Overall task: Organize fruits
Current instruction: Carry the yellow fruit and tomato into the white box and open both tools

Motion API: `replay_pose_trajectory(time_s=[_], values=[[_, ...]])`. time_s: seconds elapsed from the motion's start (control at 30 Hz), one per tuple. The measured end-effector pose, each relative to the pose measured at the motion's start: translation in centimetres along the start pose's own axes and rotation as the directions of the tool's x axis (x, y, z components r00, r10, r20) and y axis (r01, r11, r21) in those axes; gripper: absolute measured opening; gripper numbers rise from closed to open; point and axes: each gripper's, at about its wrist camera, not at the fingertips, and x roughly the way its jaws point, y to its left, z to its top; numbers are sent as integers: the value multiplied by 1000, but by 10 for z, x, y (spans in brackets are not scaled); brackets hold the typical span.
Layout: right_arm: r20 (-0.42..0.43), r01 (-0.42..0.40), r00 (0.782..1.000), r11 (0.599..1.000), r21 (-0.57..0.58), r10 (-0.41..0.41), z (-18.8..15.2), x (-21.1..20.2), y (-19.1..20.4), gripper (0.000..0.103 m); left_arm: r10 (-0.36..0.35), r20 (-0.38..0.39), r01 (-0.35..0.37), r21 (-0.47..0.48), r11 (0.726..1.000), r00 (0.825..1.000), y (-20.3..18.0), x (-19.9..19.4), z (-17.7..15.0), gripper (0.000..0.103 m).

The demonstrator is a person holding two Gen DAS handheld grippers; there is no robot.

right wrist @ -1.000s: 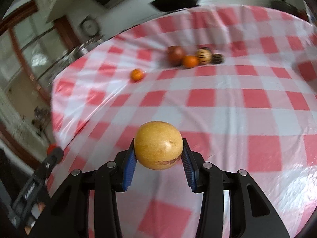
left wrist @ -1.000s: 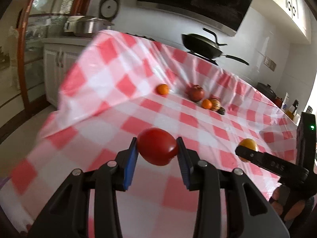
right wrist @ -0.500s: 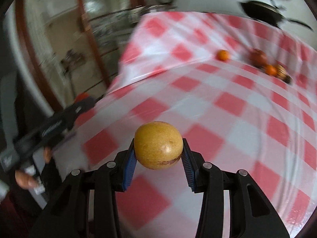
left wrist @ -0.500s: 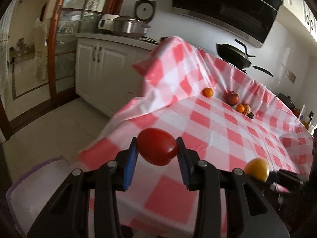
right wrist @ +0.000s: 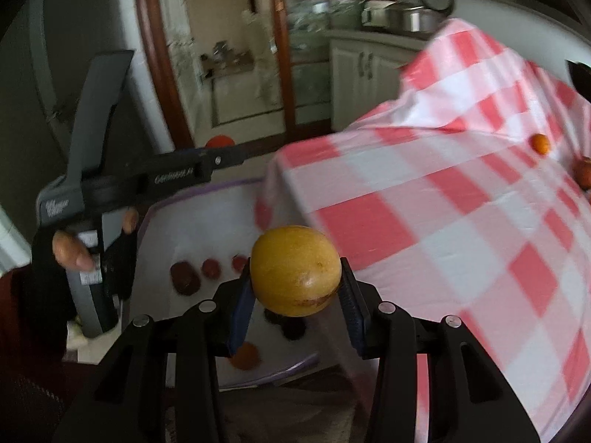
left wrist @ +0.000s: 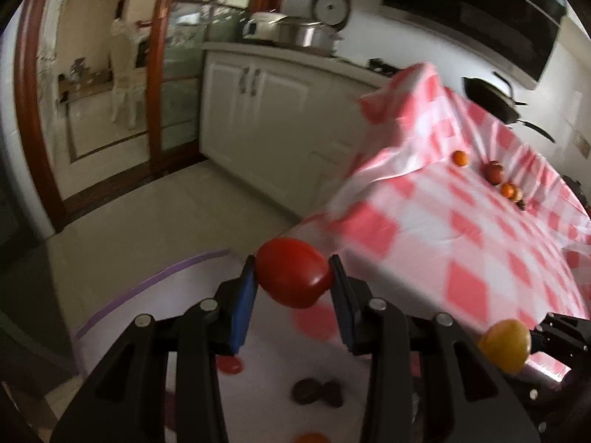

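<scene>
Left claw (left wrist: pixel 293 286) clenched on a red tomato (left wrist: pixel 291 277), right claw (right wrist: pixel 295 289) grasping a yellow round fruit (right wrist: pixel 295 269), white bin (right wrist: pixel 207 221) below holding fruits, checkered worktop (right wrist: pixel 461 192) at right

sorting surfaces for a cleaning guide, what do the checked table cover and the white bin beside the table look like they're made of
The red and white checked table cover looks like thin plastic or coated cloth: it has a glossy sheen and hangs in crisp folds at the corner. The white bin with a purple rim looks like soft fabric or mesh, matte, with a thin bound edge; blur leaves this open.
</scene>
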Motion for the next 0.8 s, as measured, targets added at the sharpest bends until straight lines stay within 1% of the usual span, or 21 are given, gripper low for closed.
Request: replay_pose_trajectory(time_s=[0.1, 0.23, 0.27, 0.37, 0.4, 0.47, 0.5, 0.57, 0.6, 0.67, 0.77, 0.8], values=[[-39, -42, 998, 998, -54, 40, -4, 13, 18, 43, 27, -33, -28, -30, 999, 999, 23, 4, -9, 39], [-115, -95, 990, 986, -135, 79, -10, 36, 45, 43, 78, -110, -80, -14, 997, 991, 38, 20, -23, 39], [-140, -108, 986, 983, -148, 88, -13, 42, 49, 43, 93, -144, -94, 1, 996, 985, 40, 27, -29, 39], [-220, -140, 970, 975, -170, 101, -19, 67, 60, 43, 142, -206, -137, 39, 990, 968, 44, 44, -42, 39], [-253, -147, 962, 974, -173, 100, -21, 78, 63, 43, 158, -234, -150, 51, 987, 959, 47, 53, -48, 39], [-292, -144, 953, 972, -185, 85, -23, 94, 67, 43, 175, -277, -165, 56, 985, 945, 51, 65, -56, 39], [-309, -146, 947, 971, -190, 82, -24, 101, 69, 43, 181, -307, -173, 51, 984, 934, 55, 74, -59, 39], [-348, -153, 935, 968, -202, 75, -26, 117, 74, 43, 191, -338, -191, 33, 981, 922, 63, 84, -62, 39], [-377, -161, 924, 964, -212, 71, -28, 127, 78, 43, 194, -357, -200, 22, 980, 914, 68, 90, -64, 39], [-412, -171, 909, 958, -231, 63, -32, 139, 83, 43, 201, -376, -216, 2, 976, 905, 75, 98, -65, 39], [-460, -193, 886, 944, -269, 50, -41, 155, 98, 43, 223, -406, -255, -26, 967, 886, 87, 111, -68, 39], [-481, -200, 876, 936, -288, 39, -44, 161, 103, 43, 226, -417, -265, -38, 963, 880, 92, 115, -70, 39]])
